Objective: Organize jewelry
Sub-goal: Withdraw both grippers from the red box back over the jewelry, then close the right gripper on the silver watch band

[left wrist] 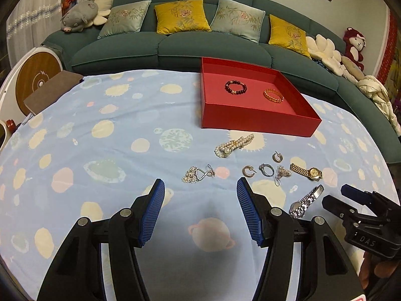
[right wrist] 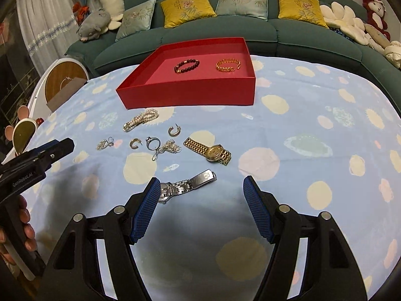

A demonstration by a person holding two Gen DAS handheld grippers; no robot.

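A red tray point(left wrist: 258, 119) point(right wrist: 190, 95) holds a dark bead bracelet point(left wrist: 235, 87) point(right wrist: 186, 65) and a gold bracelet point(left wrist: 273, 95) point(right wrist: 228, 65). On the cloth in front lie a pearl bracelet point(left wrist: 234, 145) point(right wrist: 140, 119), a gold watch point(left wrist: 307, 171) point(right wrist: 209, 151), a silver watch point(left wrist: 306, 201) point(right wrist: 186, 185), earrings, a ring point(left wrist: 266, 169) point(right wrist: 152, 143) and a flower brooch point(left wrist: 191, 174). My left gripper point(left wrist: 200, 188) is open and empty, just short of the small pieces. My right gripper point(right wrist: 201, 186) is open and empty, its left finger beside the silver watch.
A blue tablecloth point(left wrist: 100, 150) with pale spots covers the table. A green sofa point(left wrist: 175, 47) with cushions and plush toys runs behind it. A brown box point(left wrist: 52, 90) and a round wooden device point(left wrist: 37, 75) stand at the far left edge.
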